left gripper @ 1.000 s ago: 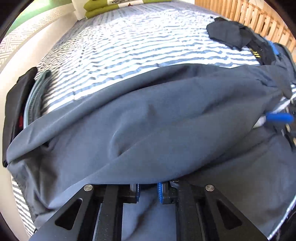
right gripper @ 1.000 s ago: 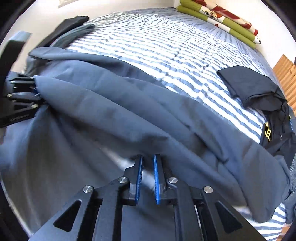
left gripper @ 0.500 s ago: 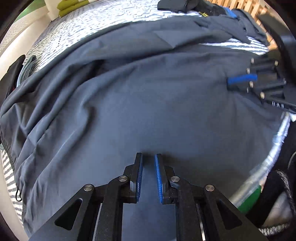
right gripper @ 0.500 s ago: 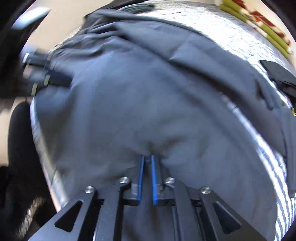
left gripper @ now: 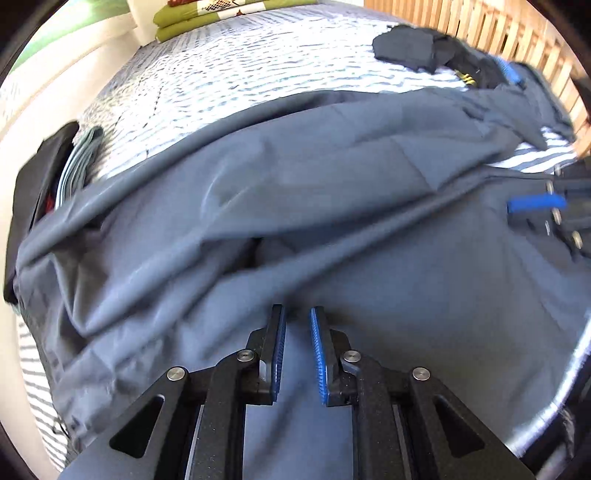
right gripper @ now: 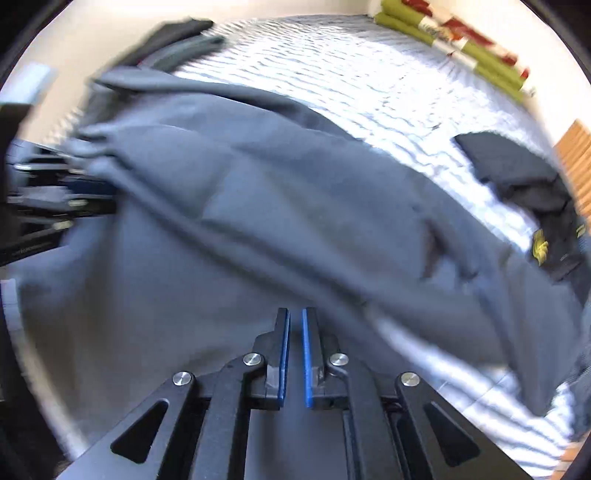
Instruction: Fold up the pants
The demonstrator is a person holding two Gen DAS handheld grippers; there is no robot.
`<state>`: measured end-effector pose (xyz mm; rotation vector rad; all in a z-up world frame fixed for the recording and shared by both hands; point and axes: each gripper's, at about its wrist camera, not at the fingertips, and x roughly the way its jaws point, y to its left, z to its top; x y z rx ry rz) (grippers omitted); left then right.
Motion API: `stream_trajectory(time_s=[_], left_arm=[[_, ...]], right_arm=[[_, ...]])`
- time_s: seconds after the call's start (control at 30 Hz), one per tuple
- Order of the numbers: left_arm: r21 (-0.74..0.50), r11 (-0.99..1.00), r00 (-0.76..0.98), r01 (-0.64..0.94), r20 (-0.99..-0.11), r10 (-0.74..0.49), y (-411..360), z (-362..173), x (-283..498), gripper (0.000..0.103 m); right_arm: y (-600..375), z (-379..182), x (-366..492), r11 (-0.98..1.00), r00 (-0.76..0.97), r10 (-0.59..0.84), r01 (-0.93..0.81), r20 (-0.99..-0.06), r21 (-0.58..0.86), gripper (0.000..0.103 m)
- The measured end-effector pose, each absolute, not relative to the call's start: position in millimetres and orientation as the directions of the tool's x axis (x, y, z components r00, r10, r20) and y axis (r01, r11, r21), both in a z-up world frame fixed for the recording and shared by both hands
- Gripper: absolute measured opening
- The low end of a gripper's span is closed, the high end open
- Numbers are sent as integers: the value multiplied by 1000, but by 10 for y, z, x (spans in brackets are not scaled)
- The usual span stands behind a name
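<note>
Left gripper (left gripper: 297, 314) nearest, jaws narrowly parted, nothing between pads, tips over grey pants (left gripper: 332, 206). Right gripper (right gripper: 293, 315) jaws nearly together (thin slit only), no cloth visibly pinched, tips also over pants. Pants spread rumpled across near part of striped bedspread (left gripper: 240, 77), one long fold running crosswise. Beyond: dark garment (left gripper: 406, 50) near wooden slats (left gripper: 498, 33); dark folded clothes (left gripper: 48, 173) at bed's left edge; green folded blanket (left gripper: 221, 14) at far end.

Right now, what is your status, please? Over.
Left gripper slightly apart, grip unclear; right gripper shut. Grey pants rumpled across striped bed. Dark clothes near one end.
</note>
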<state>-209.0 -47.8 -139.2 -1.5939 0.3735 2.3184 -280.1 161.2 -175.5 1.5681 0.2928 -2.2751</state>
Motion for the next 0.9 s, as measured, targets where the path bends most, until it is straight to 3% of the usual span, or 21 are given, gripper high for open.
stream_trajectory(time_s=[0.07, 0.2, 0.37, 0.47, 0.63, 0.8, 0.9], left_arm=[[0, -917, -318, -400, -938, 139, -543, -1322, -1951, 16], [7, -897, -283, -442, -950, 132, -640, -1406, -1523, 16], [104, -916, -316, -386, -949, 26, -754, -1579, -1467, 17], [162, -925, -361, -343, -932, -29, -796, -1561, -1681, 17], [228, -937, -385, -264, -916, -114, -862, -1510, -2034, 17], [57, -955, -385, -290, -921, 62, -880, -1238, -1866, 17], [24, -934, -354, -357, -929, 111, -594, -1209, -1780, 17]], right_arm=[[1616, -1654, -2595, -877, -279, -283, 462, -918, 130, 7], [1313, -1699, -2260, -802, -204, -359, 567, -911, 189, 7], [1090, -1991, -2244, -803, -225, -268, 590, -937, 87, 4], [1191, -1998, -2536, -849, -327, -169, 527, -930, -31, 3], [1383, -2027, -3008, -908, -366, -100, 414, -925, -66, 3], [1547, -1863, -3186, -916, -320, -218, 392, -922, 81, 8], [1677, -1804, -3210, -914, -308, -287, 370, -907, 164, 8]])
